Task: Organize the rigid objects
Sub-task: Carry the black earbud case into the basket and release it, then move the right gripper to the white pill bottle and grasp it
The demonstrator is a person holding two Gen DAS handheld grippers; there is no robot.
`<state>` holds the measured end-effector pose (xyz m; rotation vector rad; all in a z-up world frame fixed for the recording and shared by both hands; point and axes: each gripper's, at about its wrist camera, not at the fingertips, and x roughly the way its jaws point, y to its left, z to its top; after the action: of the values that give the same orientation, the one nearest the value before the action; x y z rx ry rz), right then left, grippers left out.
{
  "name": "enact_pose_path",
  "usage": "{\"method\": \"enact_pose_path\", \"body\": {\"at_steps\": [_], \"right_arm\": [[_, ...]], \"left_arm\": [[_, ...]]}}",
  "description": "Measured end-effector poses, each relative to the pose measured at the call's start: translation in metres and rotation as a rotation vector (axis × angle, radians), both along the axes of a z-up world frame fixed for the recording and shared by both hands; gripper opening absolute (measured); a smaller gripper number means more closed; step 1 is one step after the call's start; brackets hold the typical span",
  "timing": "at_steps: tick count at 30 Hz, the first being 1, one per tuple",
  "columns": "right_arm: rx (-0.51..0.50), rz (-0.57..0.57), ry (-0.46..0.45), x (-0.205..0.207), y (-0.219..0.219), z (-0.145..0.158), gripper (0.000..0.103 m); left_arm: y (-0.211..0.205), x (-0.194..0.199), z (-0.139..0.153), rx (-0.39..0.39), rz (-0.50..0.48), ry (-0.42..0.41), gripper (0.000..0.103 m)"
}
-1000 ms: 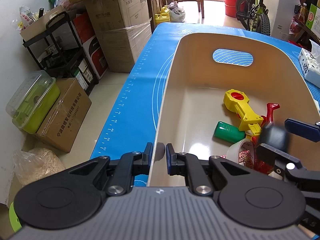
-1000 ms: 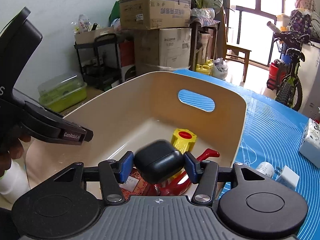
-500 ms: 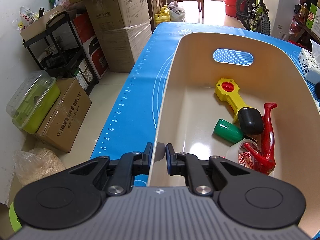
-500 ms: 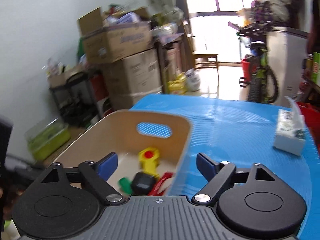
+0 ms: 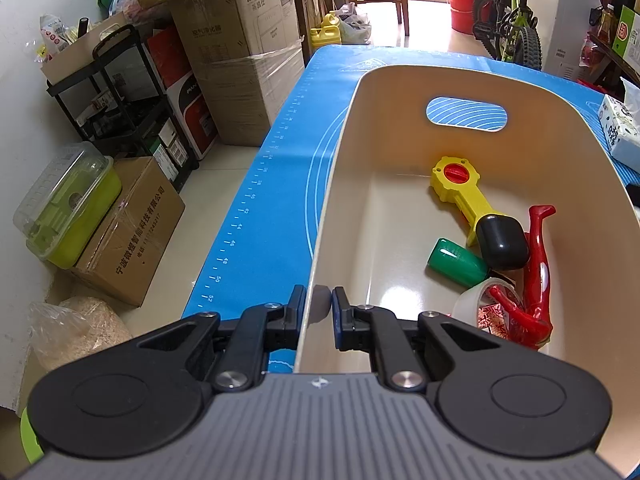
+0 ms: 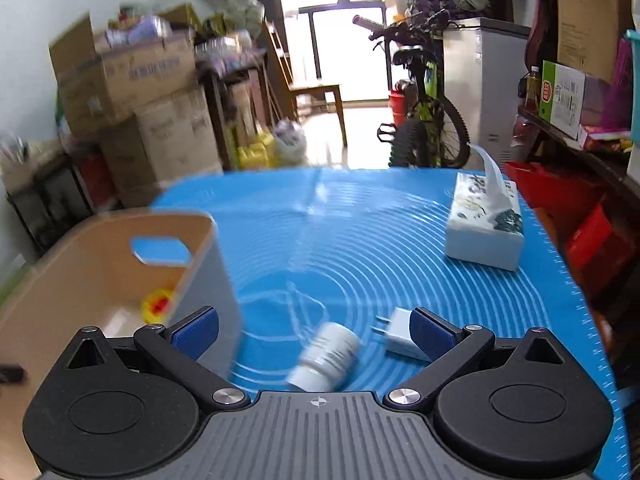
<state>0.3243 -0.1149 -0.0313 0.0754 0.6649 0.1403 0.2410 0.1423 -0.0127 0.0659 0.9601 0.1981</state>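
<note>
— So our right gripper (image 6: 314,330) is spreading its jaws wide with nothing between them, over the white bottle (image 6: 326,356) lying on its side on the blue worktop (image 6: 360,240), the white charger (image 6: 398,334) just beside it.

— And our left gripper (image 5: 318,304) pinches the near wall of the beige bin (image 5: 332,200), steadying it. We should straddle the bottle across its round body, not its ends, so it can't roll out.

— Agreed. What can't we read?

— Blur smears the bottle's label; our gripper body cuts off its lower end. The charger's far edge hides behind our right pad.
</note>
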Motion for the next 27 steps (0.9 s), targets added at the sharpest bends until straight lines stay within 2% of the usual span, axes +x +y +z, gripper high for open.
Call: {"method": "enact_pose_path", "body": {"at_steps": [4,18,27], "right_arm": [[-0.052,-0.004,0.017,0.005,0.004,-0.016,0.1],[-0.126,-0.036,0.048,0.019,0.007,-0.053,0.1],[-0.107,-0.031,0.089,0.026,0.009,-0.068,0.1]], "left_arm": [[0.0,0.0,0.0,0.0,-0.001,0.0,0.016],[-0.001,0.001,0.0,-0.001,-0.004,-0.001,0.016],[-0.001,0.001,0.0,0.002,-0.003,0.0,0.016]]}}
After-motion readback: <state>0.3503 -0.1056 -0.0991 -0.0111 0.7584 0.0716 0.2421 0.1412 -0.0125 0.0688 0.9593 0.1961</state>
